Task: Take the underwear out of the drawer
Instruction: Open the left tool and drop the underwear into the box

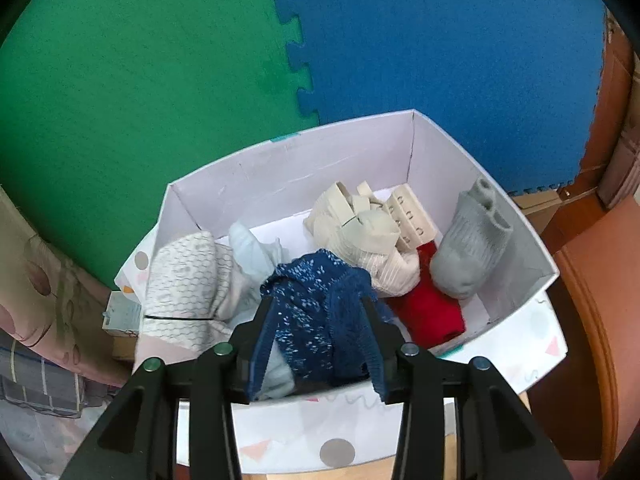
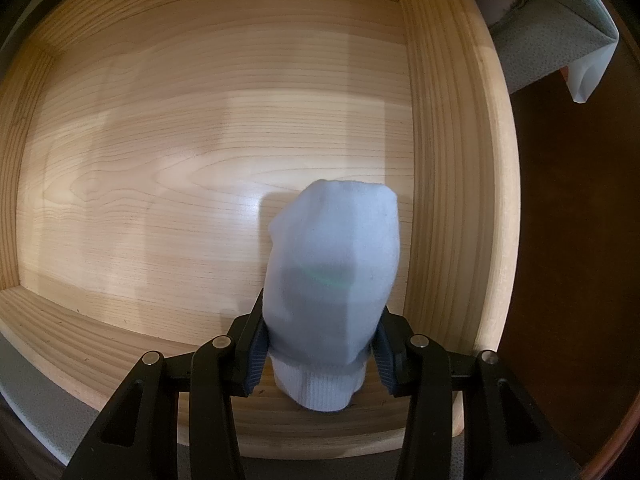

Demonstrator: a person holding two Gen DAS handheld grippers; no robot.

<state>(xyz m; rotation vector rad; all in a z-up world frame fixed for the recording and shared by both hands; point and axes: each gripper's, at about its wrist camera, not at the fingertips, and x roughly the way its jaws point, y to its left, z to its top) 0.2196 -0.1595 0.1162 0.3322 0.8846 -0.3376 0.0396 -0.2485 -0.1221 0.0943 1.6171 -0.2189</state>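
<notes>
Foam floor mats are filling the background of the left wrist view, a green interlocking mat (image 1: 140, 80) at ten o'clock meeting a blue interlocking mat (image 1: 440, 40) at one o'clock along a toothed seam. Below them a white cardboard box with pastel dots and triangles (image 1: 280, 168) is sitting open, crowded with rolled clothing. Inside it, a white bundle with a hexagon print (image 1: 188, 284) is lying at nine o'clock, a cream bra with hook fastenings (image 1: 372, 236) at twelve o'clock, a grey ribbed sock roll (image 1: 468, 248) at two o'clock and a red folded garment (image 1: 430, 312) at four o'clock. At the box's six o'clock edge a navy speckled knitted underwear piece (image 1: 316, 308) is lying between the fingers of the left gripper (image 1: 316, 312), whose jaws are standing partly apart around the cloth; whether the pads are pressing on it I cannot tell. In the right wrist view a pale pine wooden drawer (image 2: 452, 160) is taking up nearly the whole frame, its floor showing bare wood from nine to twelve o'clock. The right gripper (image 2: 320, 344) is pointing down into it and clamping a light blue rolled sock with a white ribbed cuff (image 2: 332, 264), which is standing near the drawer's three o'clock wall.
</notes>
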